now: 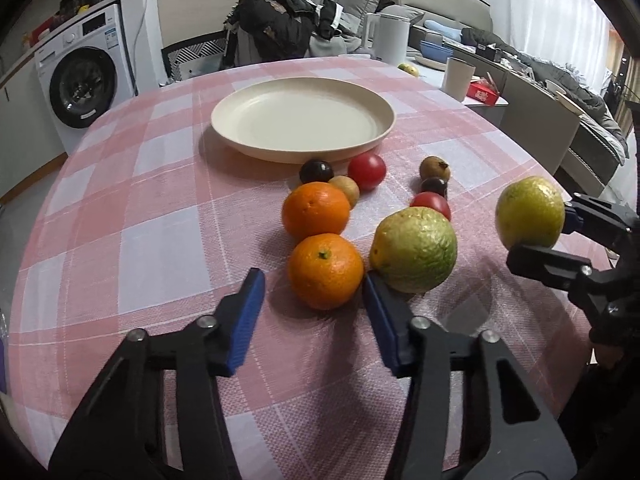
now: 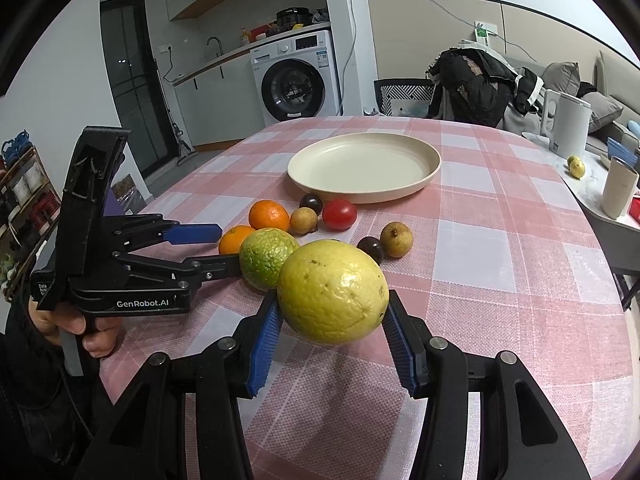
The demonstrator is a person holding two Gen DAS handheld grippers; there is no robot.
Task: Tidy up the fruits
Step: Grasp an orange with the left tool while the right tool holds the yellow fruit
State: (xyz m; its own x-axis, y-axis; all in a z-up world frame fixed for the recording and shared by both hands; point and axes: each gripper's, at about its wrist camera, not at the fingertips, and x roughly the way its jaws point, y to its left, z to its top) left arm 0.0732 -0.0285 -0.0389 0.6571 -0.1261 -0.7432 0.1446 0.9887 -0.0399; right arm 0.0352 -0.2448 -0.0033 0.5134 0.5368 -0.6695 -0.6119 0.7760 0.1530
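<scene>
1. Two yellow-green fruits, guava-like, sit among the loose pieces: one, the yellow fruit (image 2: 332, 292), is pinched between the blue pads of the right gripper (image 2: 332, 336) and held clear of the checked tablecloth (image 1: 120, 208); the greener fruit (image 1: 414, 250) lies on the cloth just beside the near orange (image 1: 326, 271).
2. The left gripper (image 1: 314, 296) points at that near orange with its jaws spread to either side of it. A gap shows at the left pad; the right pad sits in the narrow space between orange and green fruit, and I cannot tell whether it touches either. Nothing is gripped yet.
3. Handling, as a judgement: the orange looks firm, round and moderately heavy, with a pebbled rind that should give the ribbed pads good purchase. It can roll, so take it across its widest middle, pads level on opposite sides, not up near the stem.
4. The held yellow fruit has smoother, waxier skin, so it may slip if the squeeze is off-centre; the pads appear to sit near its widest part.
5. A second orange (image 1: 316, 211), two red tomatoes (image 1: 367, 171), dark plums and small brown fruits lie near the empty cream plate (image 1: 224, 120), the likely destination. The small ones look softer and need a lighter pinch.
</scene>
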